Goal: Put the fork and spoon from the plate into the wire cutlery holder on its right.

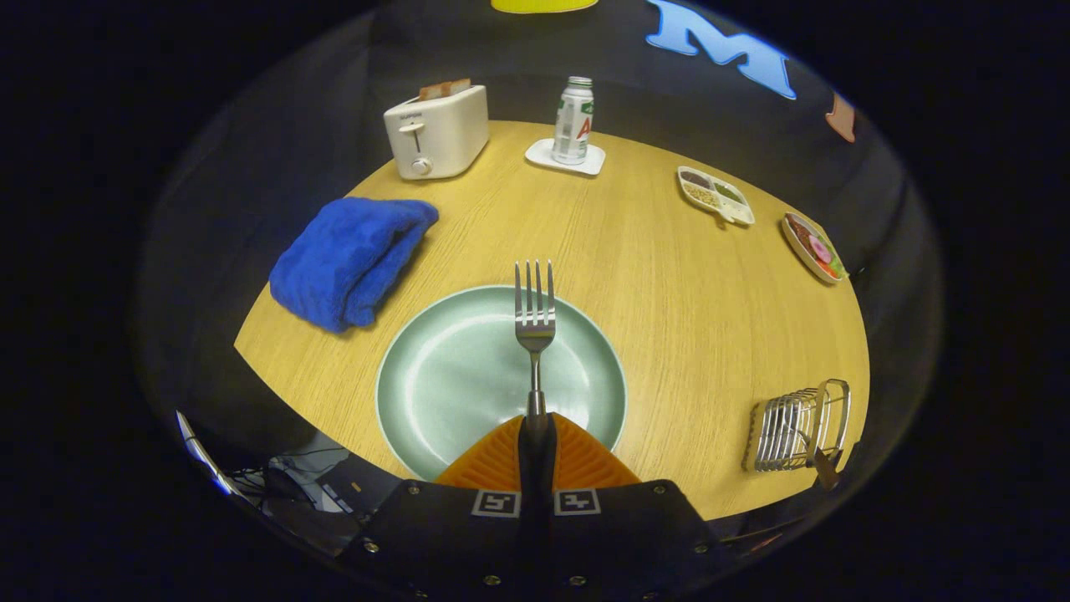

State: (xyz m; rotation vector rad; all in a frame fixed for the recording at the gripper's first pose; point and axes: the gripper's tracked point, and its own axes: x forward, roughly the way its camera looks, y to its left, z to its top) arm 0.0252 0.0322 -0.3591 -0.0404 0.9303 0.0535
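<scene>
My gripper (535,431) is shut on the handle of a metal fork (534,311), whose tines point away from me. The fork hangs above a round pale green plate (435,376) that lies on the wooden table just ahead of the fingers. The plate's visible surface is bare. Off to the right of the plate, near the table's edge, stands the wire cutlery holder (790,431), with a spoon-like handle (823,418) leaning inside it.
A folded blue towel (347,259) lies left of the plate. Beyond it stand a white toaster (436,130) with toast and a bottle (573,119) on a white coaster. Two small food dishes (715,195) (813,247) sit along the far right table edge.
</scene>
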